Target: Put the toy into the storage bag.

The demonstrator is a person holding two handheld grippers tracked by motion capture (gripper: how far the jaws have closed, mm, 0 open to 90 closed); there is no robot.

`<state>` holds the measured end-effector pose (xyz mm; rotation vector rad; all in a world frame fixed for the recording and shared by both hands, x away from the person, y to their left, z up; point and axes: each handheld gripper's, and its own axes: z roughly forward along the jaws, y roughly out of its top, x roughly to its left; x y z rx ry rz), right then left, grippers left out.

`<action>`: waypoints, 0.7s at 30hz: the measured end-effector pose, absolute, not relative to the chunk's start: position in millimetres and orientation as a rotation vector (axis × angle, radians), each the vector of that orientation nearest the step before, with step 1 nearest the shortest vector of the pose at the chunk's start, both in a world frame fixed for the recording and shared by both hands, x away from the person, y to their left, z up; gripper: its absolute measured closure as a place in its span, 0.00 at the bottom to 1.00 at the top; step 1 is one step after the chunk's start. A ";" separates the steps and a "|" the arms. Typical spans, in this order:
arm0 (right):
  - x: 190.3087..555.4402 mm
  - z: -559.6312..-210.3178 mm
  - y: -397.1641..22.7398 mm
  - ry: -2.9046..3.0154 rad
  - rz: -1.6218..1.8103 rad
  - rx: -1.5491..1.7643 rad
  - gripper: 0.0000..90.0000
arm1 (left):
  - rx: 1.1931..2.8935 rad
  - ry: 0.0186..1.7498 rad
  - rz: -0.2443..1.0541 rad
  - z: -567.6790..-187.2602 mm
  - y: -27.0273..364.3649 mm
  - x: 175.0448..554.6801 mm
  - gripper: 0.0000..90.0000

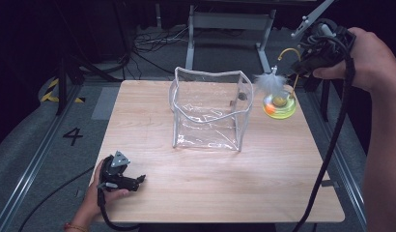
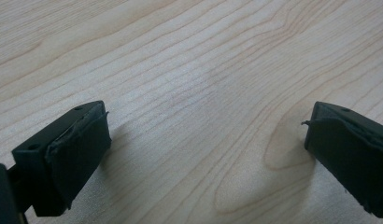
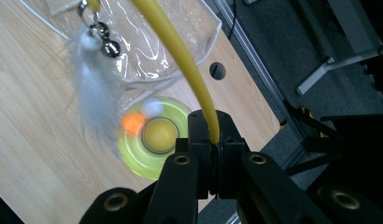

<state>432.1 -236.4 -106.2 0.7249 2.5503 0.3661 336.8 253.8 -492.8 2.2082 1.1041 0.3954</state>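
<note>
Right gripper (image 3: 213, 140) raised over the table's far right corner, jaws pinching a yellow wand (image 3: 180, 51), white feather (image 1: 270, 82) dangling above a green toy dish (image 1: 279, 107), beside a clear plastic bag (image 1: 208, 108), left gripper (image 2: 203, 140) spread wide, resting on the wooden table (image 1: 225, 188).

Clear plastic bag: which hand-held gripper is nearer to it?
Right. The right hand-held gripper is up off the bag's far right corner, shut on the cat toy's yellow wand. The left hand-held gripper lies open at the table's near left edge.
</note>
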 end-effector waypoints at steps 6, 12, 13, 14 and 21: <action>437.4 -99.5 -225.2 2.550 0.388 0.705 0.98 | 2.209 1.104 0.396 -492.8 253.8 336.8 0.01; 445.0 -98.4 -207.2 2.566 0.414 0.674 0.98 | 2.206 1.108 0.391 -492.9 253.6 336.6 0.01; 446.1 -98.5 -204.9 2.566 0.421 0.669 0.98 | 2.205 1.108 0.391 -492.9 253.6 336.5 0.01; 447.7 -98.1 -202.7 2.568 0.433 0.670 0.98 | 2.205 1.108 0.391 -492.9 253.6 336.6 0.01; 456.0 -93.8 -188.9 2.561 0.469 0.664 0.98 | 2.206 1.108 0.391 -492.9 253.6 336.6 0.01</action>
